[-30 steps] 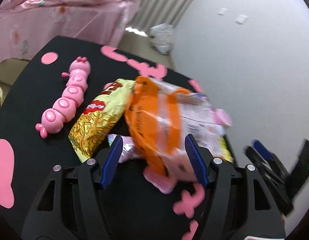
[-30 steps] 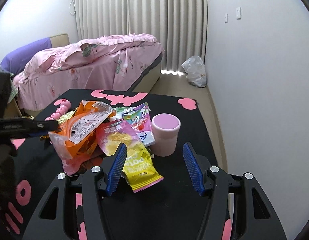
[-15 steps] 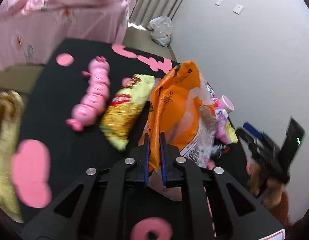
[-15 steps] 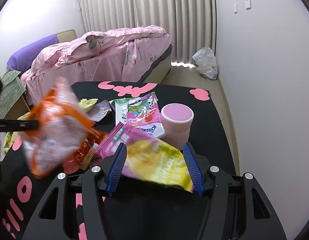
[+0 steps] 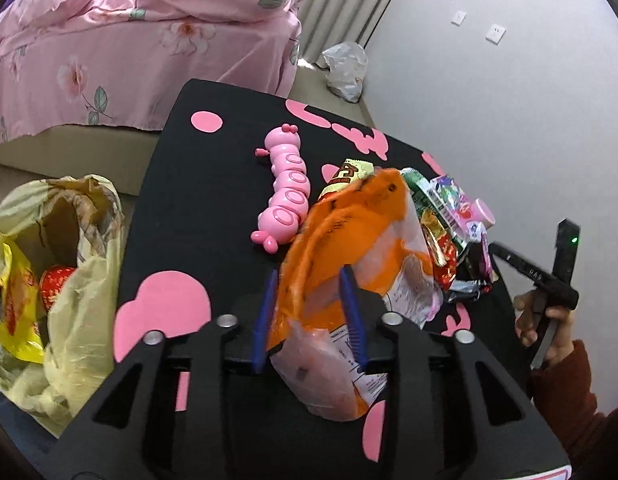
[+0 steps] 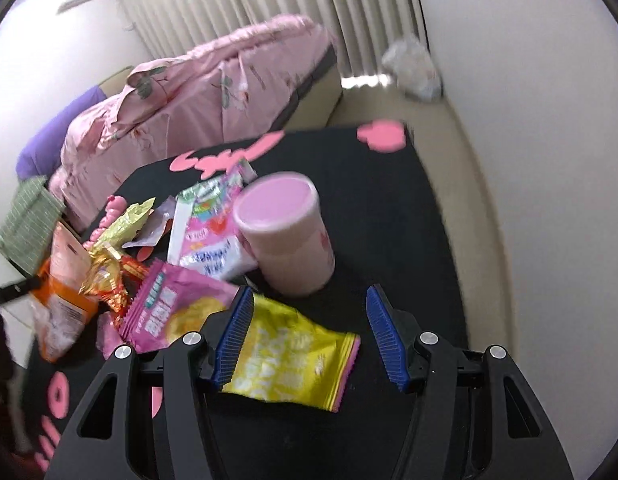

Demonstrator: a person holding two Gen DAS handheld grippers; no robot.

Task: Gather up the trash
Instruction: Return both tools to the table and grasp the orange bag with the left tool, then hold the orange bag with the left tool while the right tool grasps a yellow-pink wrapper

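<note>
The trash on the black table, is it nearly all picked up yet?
Not yet. Some wrappers already sit in the yellow bag beside the table. The left gripper, jaws opening, has the orange packet between them. The right gripper is open over the yellow-green packet. Several wrappers near the pink cup remain.

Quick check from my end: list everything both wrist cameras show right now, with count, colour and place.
Orange wrapper: one, orange and clear, between the left hand-held gripper's opening jaws.
Yellow packet: one, yellow, on the table between the right fingers.
Pink packet: one, magenta, left of the yellow one.
Cup: one, pink, upright mid-table.
Caterpillar toy: one, pink, beyond the orange wrapper.
Other wrappers: several, mixed colours, piled left of the cup.
Trash bag: one, yellow, on the floor left of the table.
Table: one, black with pink shapes.
Bed: one, pink floral.
Left hand-held gripper: jaws opening.
Right hand-held gripper: open.
</note>
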